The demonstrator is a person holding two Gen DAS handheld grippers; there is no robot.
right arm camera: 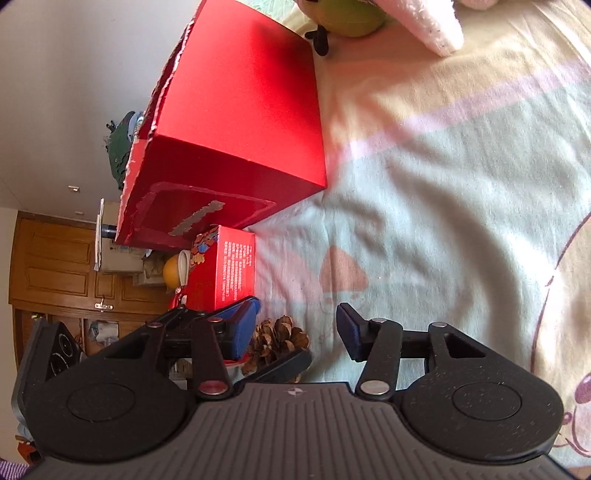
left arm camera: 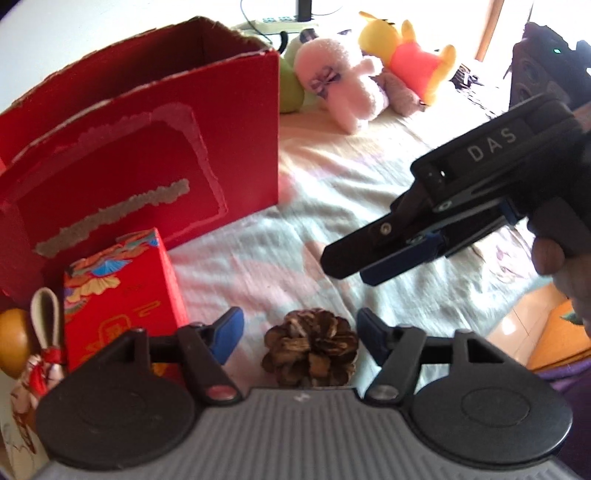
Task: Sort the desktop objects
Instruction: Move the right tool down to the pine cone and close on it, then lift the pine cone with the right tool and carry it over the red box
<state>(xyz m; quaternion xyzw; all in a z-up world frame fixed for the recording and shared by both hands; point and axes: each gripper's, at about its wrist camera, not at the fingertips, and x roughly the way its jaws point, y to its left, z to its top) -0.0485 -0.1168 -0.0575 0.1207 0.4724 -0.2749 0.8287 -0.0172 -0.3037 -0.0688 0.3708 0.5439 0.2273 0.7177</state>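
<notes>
A brown pine cone lies on the pale patterned cloth, between the blue-padded fingers of my left gripper, which is open around it without touching it. My right gripper hangs to the right above the cloth, seen side-on and held in a hand. In the right wrist view the right gripper is open and empty, with the pine cone just left of its gap. A large open red box stands at the left, and a small red patterned box stands in front of it.
A cloth rabbit pouch and an orange ball sit left of the small box. Pink, yellow and green plush toys lie at the back. A power strip is behind them. Bare cloth spreads to the right.
</notes>
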